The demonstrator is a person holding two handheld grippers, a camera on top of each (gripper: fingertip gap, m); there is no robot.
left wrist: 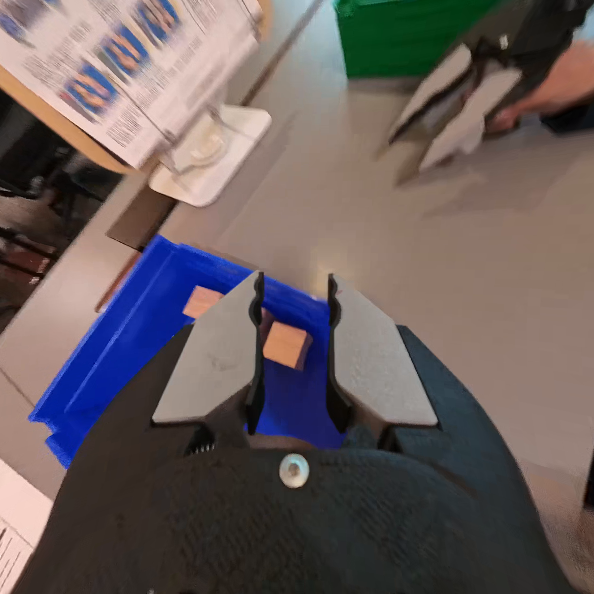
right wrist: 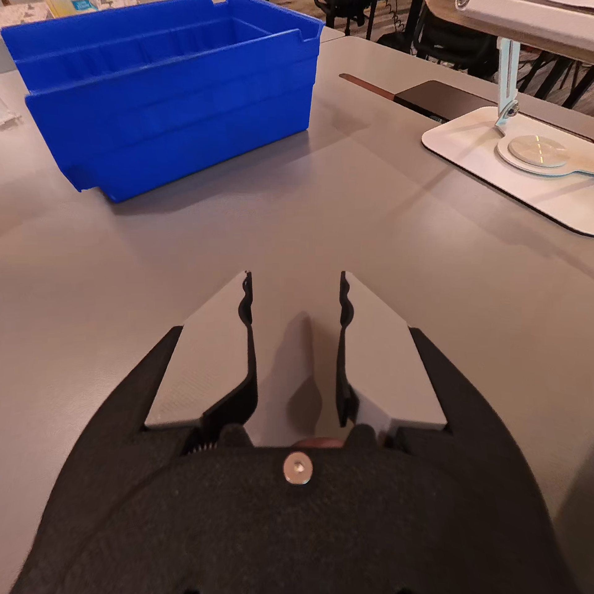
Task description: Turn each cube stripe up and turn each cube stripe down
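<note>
Left gripper [left wrist: 295, 289] nearest, poised over blue bin [left wrist: 106, 363], jaws parted and empty, likely lining up on near cube [left wrist: 284, 347] inside. Second cube [left wrist: 201, 305] farther left in same bin; stripes not discernible. Farther right, right gripper [right wrist: 295, 283] spread, empty, parked low over grey table [right wrist: 418, 273], probably waiting clear.

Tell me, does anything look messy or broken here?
Nothing looks broken or spilled. Two wooden cubes sit inside the blue bin, turned at different angles, which suits loose blocks. The left gripper hovers open above them; the right gripper is open over bare table.
</note>
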